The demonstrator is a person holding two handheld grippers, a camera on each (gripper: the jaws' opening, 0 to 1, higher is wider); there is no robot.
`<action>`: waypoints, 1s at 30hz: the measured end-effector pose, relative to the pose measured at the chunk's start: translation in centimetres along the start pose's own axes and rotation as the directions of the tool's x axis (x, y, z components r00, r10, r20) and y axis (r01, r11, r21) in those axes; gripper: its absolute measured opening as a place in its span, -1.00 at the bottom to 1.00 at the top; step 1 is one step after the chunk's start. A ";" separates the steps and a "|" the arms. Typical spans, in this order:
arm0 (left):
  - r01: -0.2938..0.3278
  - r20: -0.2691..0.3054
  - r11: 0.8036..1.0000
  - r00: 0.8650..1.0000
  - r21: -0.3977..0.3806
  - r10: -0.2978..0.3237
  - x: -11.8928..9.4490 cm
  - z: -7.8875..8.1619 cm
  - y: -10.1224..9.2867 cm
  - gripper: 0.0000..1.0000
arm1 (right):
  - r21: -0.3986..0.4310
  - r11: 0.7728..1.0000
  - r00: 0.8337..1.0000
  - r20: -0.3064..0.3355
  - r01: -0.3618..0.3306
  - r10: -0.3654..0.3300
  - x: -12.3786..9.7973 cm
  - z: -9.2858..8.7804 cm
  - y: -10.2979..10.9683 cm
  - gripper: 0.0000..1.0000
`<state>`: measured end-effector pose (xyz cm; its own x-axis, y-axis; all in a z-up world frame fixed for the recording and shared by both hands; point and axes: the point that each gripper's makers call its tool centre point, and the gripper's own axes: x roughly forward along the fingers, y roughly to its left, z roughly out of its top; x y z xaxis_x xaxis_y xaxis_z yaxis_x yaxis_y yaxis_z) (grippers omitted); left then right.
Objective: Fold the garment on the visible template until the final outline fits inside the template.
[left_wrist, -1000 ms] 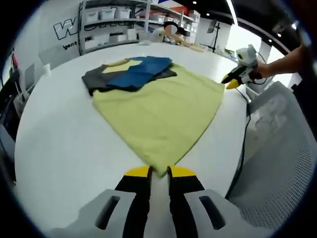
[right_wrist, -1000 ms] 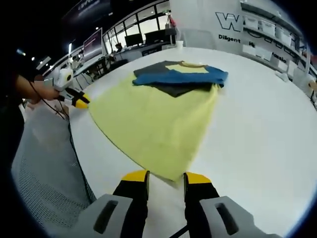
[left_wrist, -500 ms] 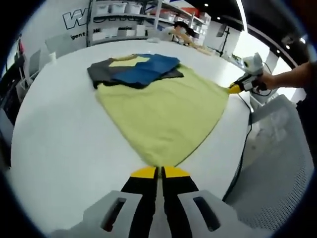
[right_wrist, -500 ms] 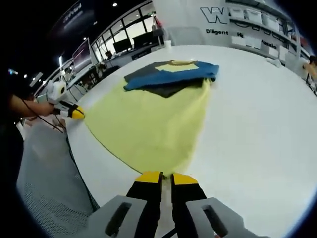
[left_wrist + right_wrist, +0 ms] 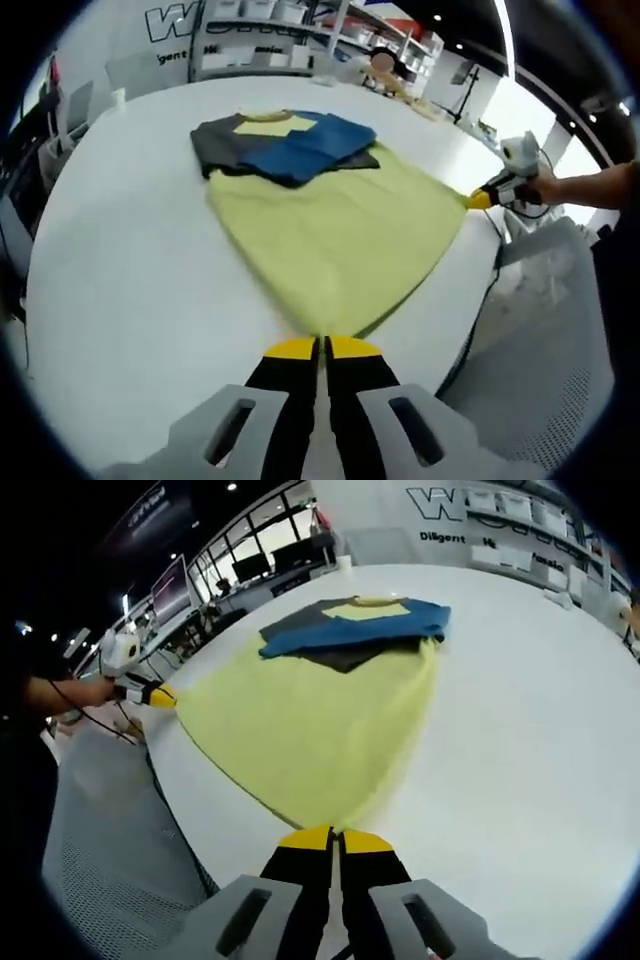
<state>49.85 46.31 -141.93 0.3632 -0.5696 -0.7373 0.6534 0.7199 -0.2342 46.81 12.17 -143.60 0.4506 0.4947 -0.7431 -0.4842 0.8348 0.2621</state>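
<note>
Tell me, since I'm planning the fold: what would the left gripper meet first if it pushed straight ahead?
The left gripper, already shut on the yellow garment, would ride over that cloth first; farther along, probably, the folded blue and dark clothes.

Yellow-green garment (image 5: pixel 335 235) flat on table

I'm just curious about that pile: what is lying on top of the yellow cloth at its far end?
A blue garment lies over a dark grey one, with a yellow patch showing; they overlap the yellow cloth's far edge. What that far edge looks like beneath them is covered.
</note>
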 end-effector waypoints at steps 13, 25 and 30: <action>0.009 0.043 1.000 0.999 -0.017 -0.008 -2.1 2.8 -0.6 -0.94 | -0.014 1.000 0.999 0.039 0.001 0.000 -2.0 2.1 0.4 -1.00; -0.005 0.105 1.000 0.994 0.026 0.003 -3.4 6.8 0.0 -0.94 | -0.077 0.997 0.995 0.098 0.012 -0.004 -3.8 6.9 -0.2 -1.00; -0.009 0.126 0.999 0.992 0.033 0.005 -3.7 8.0 0.6 -0.94 | -0.120 0.993 0.993 0.115 0.018 -0.004 -4.2 9.2 -0.6 -1.00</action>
<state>54.17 45.69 -134.26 0.4472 -0.6115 -0.6528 0.6715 0.7116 -0.2065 52.10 11.79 -135.00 0.5361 0.5160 -0.6681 -0.5625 0.8085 0.1731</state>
